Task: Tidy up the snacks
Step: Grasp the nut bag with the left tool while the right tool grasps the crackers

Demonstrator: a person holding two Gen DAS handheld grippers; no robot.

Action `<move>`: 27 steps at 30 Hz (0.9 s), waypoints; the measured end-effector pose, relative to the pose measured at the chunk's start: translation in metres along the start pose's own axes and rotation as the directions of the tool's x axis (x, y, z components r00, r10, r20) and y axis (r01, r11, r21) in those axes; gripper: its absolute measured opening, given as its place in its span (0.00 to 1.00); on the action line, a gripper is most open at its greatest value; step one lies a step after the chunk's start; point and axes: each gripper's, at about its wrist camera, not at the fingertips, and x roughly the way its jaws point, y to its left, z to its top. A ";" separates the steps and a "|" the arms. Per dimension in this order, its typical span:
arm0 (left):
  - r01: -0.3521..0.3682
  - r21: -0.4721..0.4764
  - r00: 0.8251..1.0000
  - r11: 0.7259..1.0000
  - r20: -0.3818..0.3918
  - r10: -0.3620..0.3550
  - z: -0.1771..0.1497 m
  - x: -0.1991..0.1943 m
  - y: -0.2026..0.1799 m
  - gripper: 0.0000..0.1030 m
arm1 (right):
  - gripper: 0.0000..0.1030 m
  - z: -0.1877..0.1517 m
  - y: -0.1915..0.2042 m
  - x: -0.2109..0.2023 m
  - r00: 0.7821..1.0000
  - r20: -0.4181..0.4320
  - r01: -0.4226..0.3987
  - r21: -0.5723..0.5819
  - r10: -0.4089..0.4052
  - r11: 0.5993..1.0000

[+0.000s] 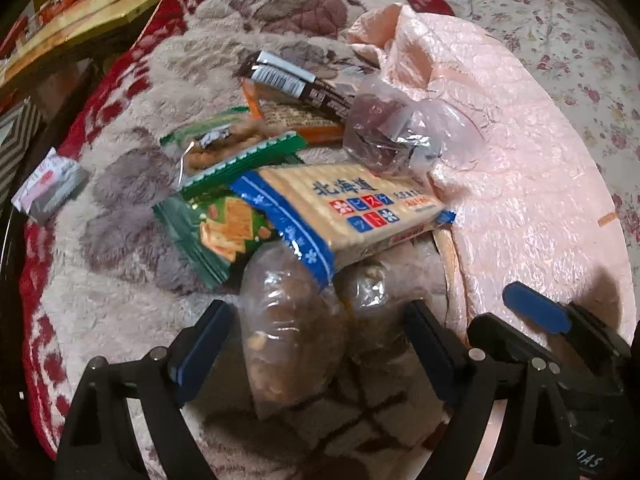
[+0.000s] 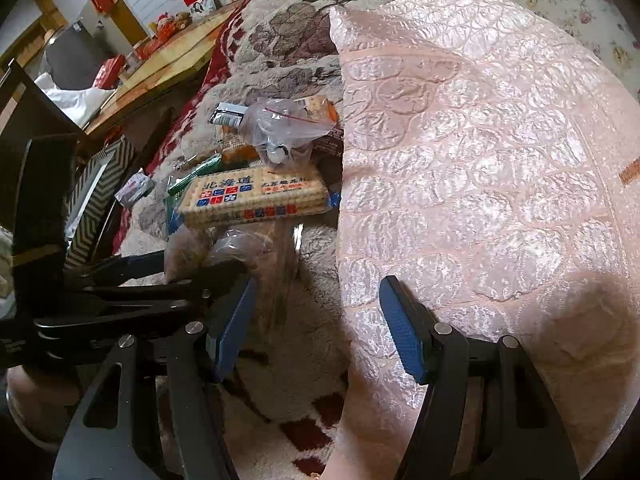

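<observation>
A pile of snacks lies on a fluffy floral blanket (image 1: 132,216). A clear bag of brown nuts (image 1: 292,328) lies between the fingers of my open left gripper (image 1: 320,344), which is not closed on it. Above it lie a blue-and-cream cracker pack (image 1: 344,208), also in the right wrist view (image 2: 252,196), a green cracker bag (image 1: 224,228), a green pack of twisted snacks (image 1: 224,140), an orange box (image 1: 296,116), dark bars (image 1: 296,80) and a clear zip bag (image 1: 396,132). My right gripper (image 2: 316,328) is open and empty at the edge of a pink bubble mailer (image 2: 480,160).
A small white packet (image 1: 48,184) lies apart at the blanket's left edge. A wooden table (image 2: 168,64) with red items stands at the far left. A flowered quilt (image 1: 580,60) lies to the right. A chevron-patterned box (image 2: 96,200) stands beside the blanket.
</observation>
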 end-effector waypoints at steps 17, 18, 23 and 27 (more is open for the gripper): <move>0.075 0.036 0.997 0.997 -0.013 -0.074 -0.051 -0.050 0.069 0.23 | 0.62 0.060 0.030 0.031 0.992 -0.007 -0.125 -0.070 0.125 0.990; 0.069 0.029 0.998 0.997 -0.014 -0.069 -0.054 -0.054 0.077 0.23 | 0.62 0.067 0.033 0.036 0.989 -0.032 -0.146 -0.089 0.144 0.985; 0.028 -0.024 1.000 0.999 -0.012 -0.028 -0.068 -0.070 0.109 0.23 | 0.62 0.084 0.060 0.050 0.961 -0.110 -0.273 -0.246 0.253 0.930; 0.013 -0.061 1.000 0.998 -0.012 -0.014 -0.072 -0.072 0.125 0.23 | 0.62 0.098 0.061 0.073 0.964 -0.136 -0.256 -0.237 0.229 0.937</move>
